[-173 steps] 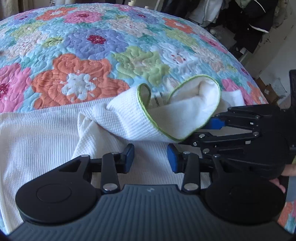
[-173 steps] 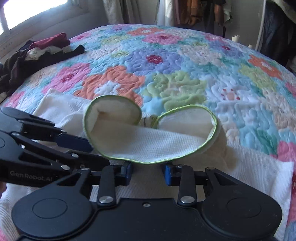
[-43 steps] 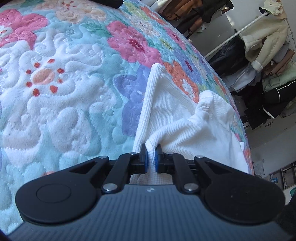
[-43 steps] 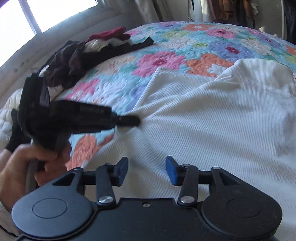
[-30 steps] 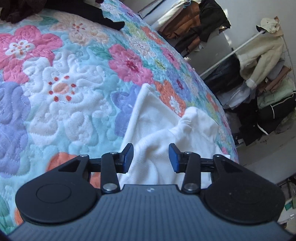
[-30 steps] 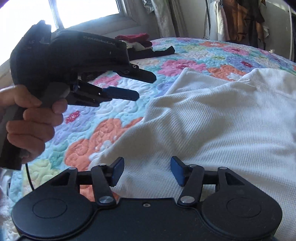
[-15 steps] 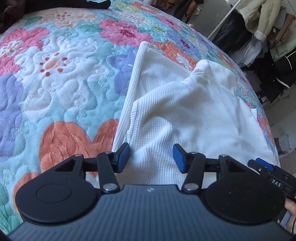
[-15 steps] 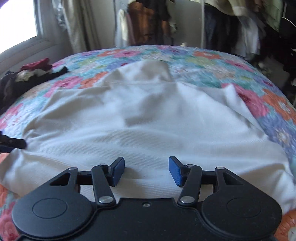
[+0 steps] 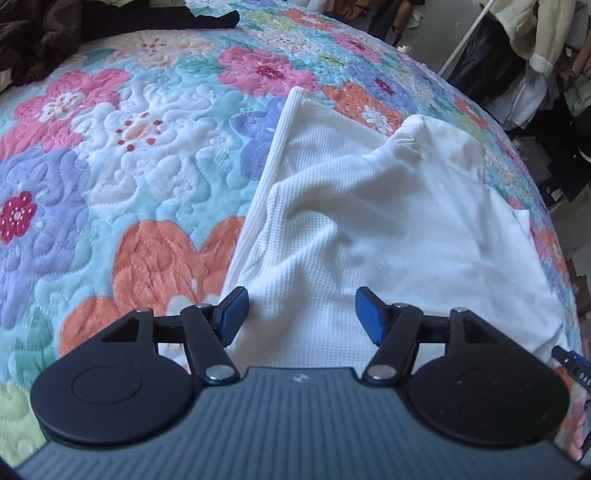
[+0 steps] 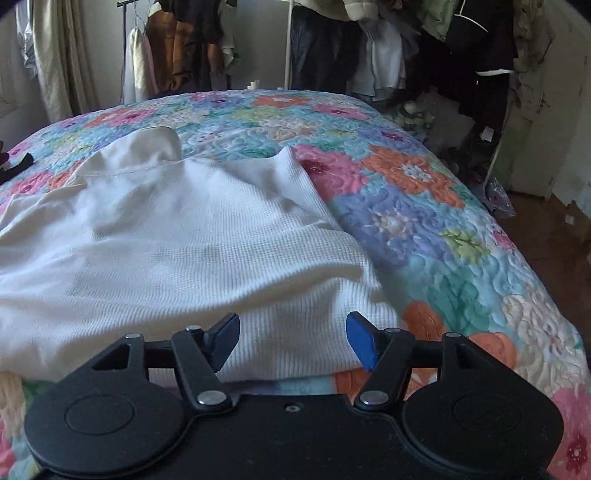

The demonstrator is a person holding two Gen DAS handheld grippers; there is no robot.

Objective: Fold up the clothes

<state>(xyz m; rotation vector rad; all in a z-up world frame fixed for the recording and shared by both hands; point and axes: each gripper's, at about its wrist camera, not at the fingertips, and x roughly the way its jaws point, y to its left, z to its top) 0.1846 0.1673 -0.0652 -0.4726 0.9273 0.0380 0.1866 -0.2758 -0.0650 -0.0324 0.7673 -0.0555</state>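
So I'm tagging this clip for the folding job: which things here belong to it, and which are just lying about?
Part of the job:
white waffle-knit garment, spread on the floral quilt
left gripper, open at its near edge
right gripper, open at its near corner

Just lying about:
dark clothes pile at the quilt's far corner
hanging clothes on racks behind the bed

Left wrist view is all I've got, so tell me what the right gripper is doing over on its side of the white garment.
Observer: The right gripper is open, its fingers straddling the near right hem of the white garment, gripping nothing.
Operator: Is the garment's right side lying flat?
Observer: Mostly; one corner points out over a pink flower on the quilt.
Operator: Anything beyond the bed on that side?
Observer: Hanging clothes on a rack along the far wall.
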